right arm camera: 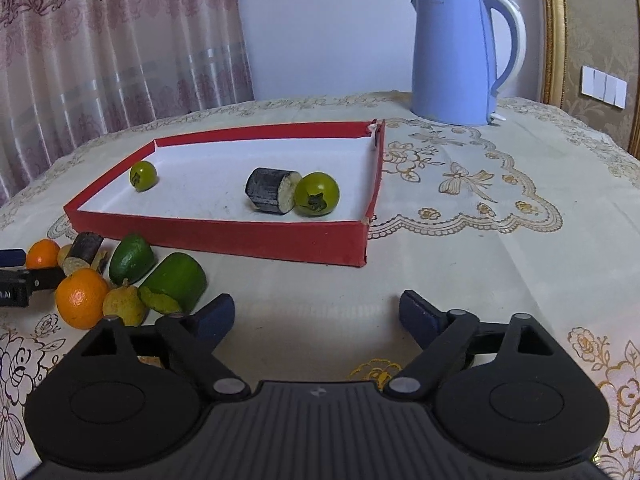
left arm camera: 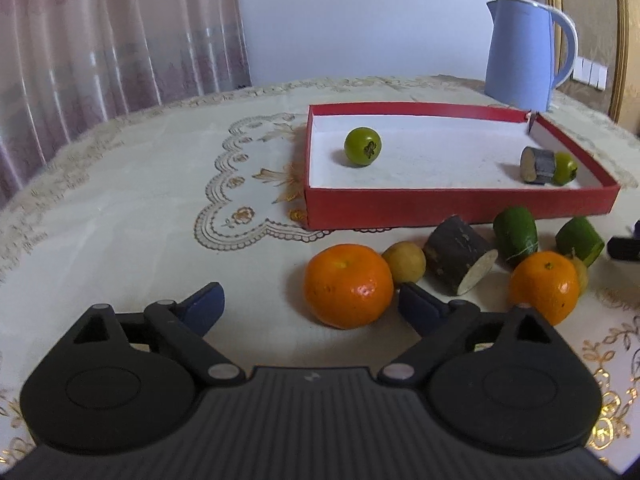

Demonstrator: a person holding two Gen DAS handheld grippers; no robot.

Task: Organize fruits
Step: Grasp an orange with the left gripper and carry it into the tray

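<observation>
A red box (left arm camera: 460, 203) (right arm camera: 224, 236) with a white floor holds two green round fruits (left arm camera: 363, 146) (right arm camera: 317, 194) and a dark cut piece (left arm camera: 537, 165) (right arm camera: 272, 190). In front of the box lie two oranges (left arm camera: 349, 285) (left arm camera: 544, 287), a small yellow fruit (left arm camera: 405, 261), a dark cut piece (left arm camera: 460, 259) and two green cut pieces (left arm camera: 515, 233) (left arm camera: 580, 240). My left gripper (left arm camera: 310, 305) is open, its jaws to either side of the near orange. My right gripper (right arm camera: 316, 314) is open and empty over bare cloth, with the fruit pile (right arm camera: 120, 284) to its left.
A blue kettle (left arm camera: 524, 54) (right arm camera: 460, 56) stands behind the box at the back right. The table has an embroidered cloth (right arm camera: 480, 200). A curtain (left arm camera: 112, 32) hangs behind on the left. The other gripper's tip (left arm camera: 624, 246) shows at the right edge of the left wrist view.
</observation>
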